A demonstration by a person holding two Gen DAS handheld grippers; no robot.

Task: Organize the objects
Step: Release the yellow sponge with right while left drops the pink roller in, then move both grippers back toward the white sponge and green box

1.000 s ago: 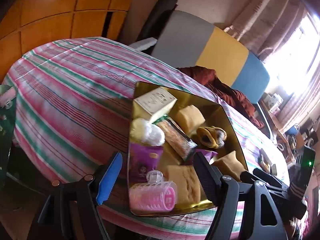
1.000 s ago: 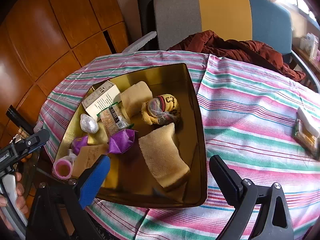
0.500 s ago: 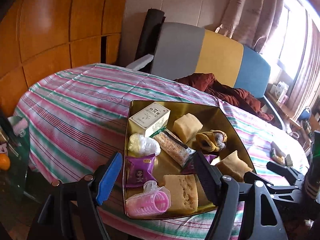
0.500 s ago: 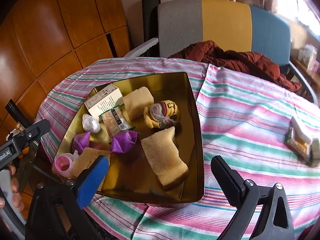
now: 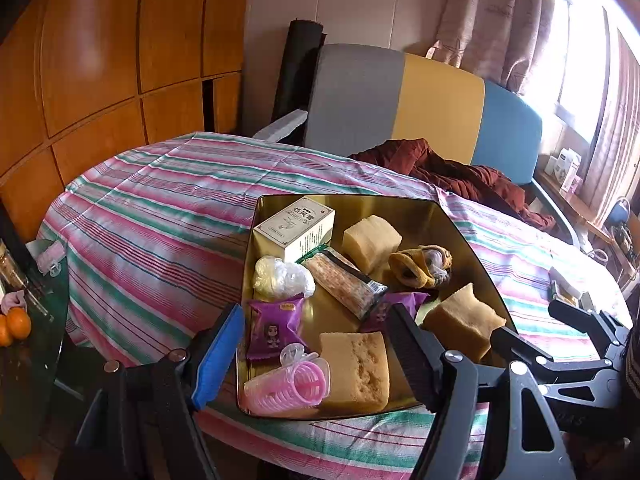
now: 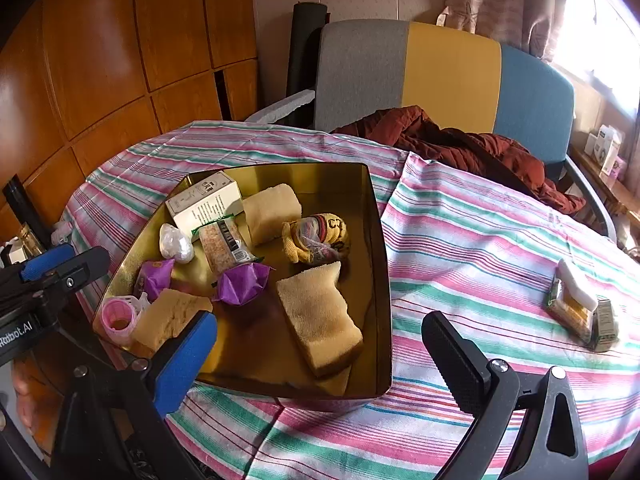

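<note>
A gold tray [image 5: 360, 197] [image 6: 380, 280] stands on the striped tablecloth, holding a white box [image 5: 298, 226], three yellow sponges, a pink hair roller [image 5: 288, 386], two purple packets, a snack bar [image 5: 344, 282], a rolled sock [image 6: 320, 236] and a plastic wad [image 5: 282, 276]. My left gripper [image 5: 316, 336] hovers open over the tray's near left corner, above the roller, with nothing gripped. At the tray's near right side my right gripper [image 6: 320, 356] is also open and holds nothing. Each gripper shows at the edge of the other's view.
A few small packets [image 6: 576, 308] lie on the cloth to the right of the tray. A grey, yellow and blue chair [image 6: 440, 68] with a red-brown jacket [image 6: 460, 144] stands behind the table. Oranges [image 5: 16, 324] sit on a glass side table at left.
Both grippers have drawn back and up slightly from the tray, and the left one has rolled to level. The jaws stayed open. Nothing in the tray moved.
</note>
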